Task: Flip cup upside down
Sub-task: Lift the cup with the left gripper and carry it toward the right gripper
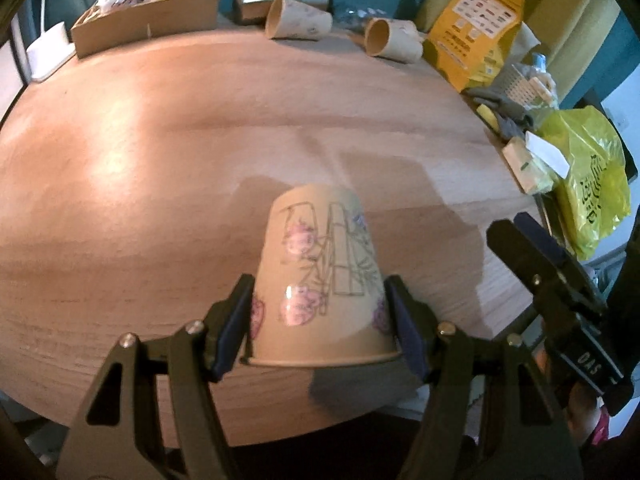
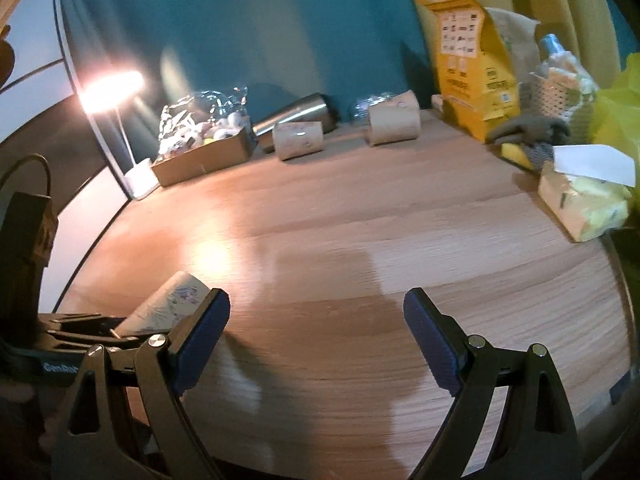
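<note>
Left gripper point(image 1: 320, 320): clamped on inverted paper cup point(image 1: 320, 280); rim contact with table point(image 1: 160, 160) unclear.
Right gripper point(image 2: 316, 340): jaws apart, empty.

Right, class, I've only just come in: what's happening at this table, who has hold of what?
A person is working two handheld grippers over a wooden table. The left gripper is clamped on a printed paper cup, its pads on the cup's two sides. The cup is held with its rim towards the camera and its closed base pointing away. Whether it touches the table is unclear. The right gripper is open and holds nothing. Two more paper cups lie on their sides at the far edge.
</note>
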`<action>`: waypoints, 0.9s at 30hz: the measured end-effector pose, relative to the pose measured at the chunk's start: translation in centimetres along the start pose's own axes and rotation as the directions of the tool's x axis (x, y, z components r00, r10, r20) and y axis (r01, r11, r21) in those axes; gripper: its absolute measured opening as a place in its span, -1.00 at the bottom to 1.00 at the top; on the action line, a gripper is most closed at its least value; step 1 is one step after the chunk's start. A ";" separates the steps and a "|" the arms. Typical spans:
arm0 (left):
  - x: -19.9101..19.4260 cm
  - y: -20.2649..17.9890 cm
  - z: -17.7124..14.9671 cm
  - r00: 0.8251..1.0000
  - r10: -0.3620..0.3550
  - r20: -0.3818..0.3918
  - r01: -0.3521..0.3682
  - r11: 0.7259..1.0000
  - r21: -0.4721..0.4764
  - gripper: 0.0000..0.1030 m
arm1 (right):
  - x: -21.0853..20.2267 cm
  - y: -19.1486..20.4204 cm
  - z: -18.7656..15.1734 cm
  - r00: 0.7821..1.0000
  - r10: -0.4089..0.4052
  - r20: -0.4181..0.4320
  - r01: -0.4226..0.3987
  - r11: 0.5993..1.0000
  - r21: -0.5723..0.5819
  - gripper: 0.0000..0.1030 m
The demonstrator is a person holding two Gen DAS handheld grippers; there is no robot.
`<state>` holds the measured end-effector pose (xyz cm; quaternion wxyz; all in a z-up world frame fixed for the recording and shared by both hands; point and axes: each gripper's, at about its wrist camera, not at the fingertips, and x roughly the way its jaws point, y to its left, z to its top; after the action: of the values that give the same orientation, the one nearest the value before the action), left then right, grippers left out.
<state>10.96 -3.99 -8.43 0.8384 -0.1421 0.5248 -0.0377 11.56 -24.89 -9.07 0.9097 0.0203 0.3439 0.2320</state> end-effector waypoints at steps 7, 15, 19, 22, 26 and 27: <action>0.4 1.6 -0.3 1.000 -0.023 -0.012 0.023 0.999 -0.046 0.31 | -0.1 1.1 0.2 1.000 -0.018 -0.003 0.018 0.999 -0.029 0.76; 0.6 2.0 -0.2 0.999 -0.035 -0.020 0.033 0.998 -0.061 0.32 | 0.3 1.4 0.2 1.000 -0.020 -0.019 0.020 0.999 -0.032 0.76; 0.1 1.9 -0.2 0.999 -0.042 -0.001 0.042 0.998 -0.056 0.32 | 0.5 1.7 0.4 1.000 -0.016 -0.026 0.015 0.999 -0.033 0.76; -0.5 2.1 -0.3 0.999 -0.038 0.013 0.039 0.998 -0.056 0.33 | 0.6 2.0 0.7 0.999 -0.002 -0.039 0.001 0.999 -0.034 0.76; -2.2 2.3 -0.5 0.997 -0.044 0.057 0.046 0.998 -0.035 0.57 | 0.9 2.5 1.5 0.997 0.036 -0.070 -0.038 0.999 -0.030 0.76; -2.8 2.5 -0.7 0.996 -0.050 0.072 0.053 0.998 -0.038 0.59 | 1.1 2.6 1.7 0.996 0.048 -0.080 -0.051 0.998 -0.029 0.76</action>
<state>8.89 -1.10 -6.98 0.8523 -0.1733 0.4915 -0.0438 12.29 -21.85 -7.87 0.8896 0.0056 0.3753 0.2604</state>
